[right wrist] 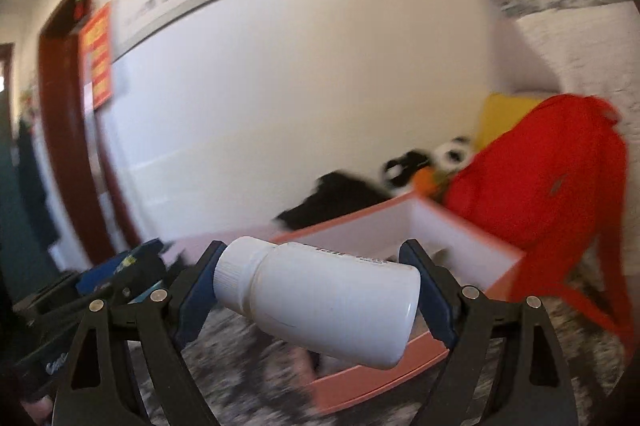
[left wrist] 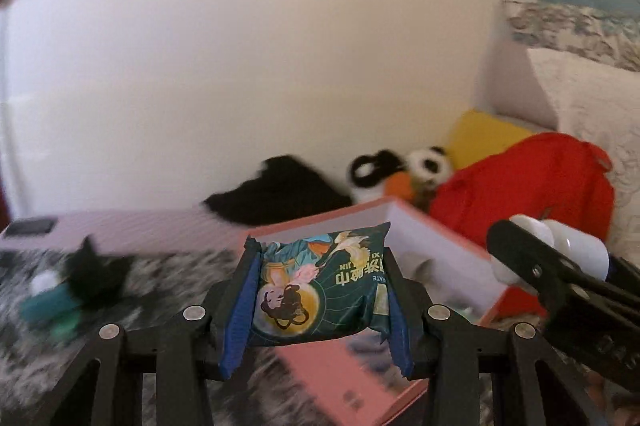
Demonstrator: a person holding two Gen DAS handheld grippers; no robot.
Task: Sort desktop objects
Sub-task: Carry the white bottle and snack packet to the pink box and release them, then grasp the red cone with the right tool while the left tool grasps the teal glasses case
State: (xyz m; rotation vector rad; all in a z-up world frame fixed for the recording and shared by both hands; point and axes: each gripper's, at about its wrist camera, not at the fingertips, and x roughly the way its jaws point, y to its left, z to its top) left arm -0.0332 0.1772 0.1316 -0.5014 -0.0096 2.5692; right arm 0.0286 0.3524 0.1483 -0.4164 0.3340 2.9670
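Blue pads (left wrist: 244,306) of the left gripper (left wrist: 316,300) press on both ends of a dark green snack packet (left wrist: 320,286), which hangs upside-down between them, its printed figure and lettering inverted. Just beyond it lies an open pink box (left wrist: 448,238) with a white interior, resting on a mottled grey surface (left wrist: 168,278). The right gripper (right wrist: 316,294) clamps a white plastic bottle (right wrist: 320,302) lengthwise, cap against the left pad and base against the right, tilted slightly down to the right, held above the near edge of the same box (right wrist: 460,226). Behind the box sit a red bag (right wrist: 552,185), a panda plush (left wrist: 430,163), a black cloth (left wrist: 280,189) and a yellow cushion (left wrist: 484,133) against a white wall (left wrist: 260,65).
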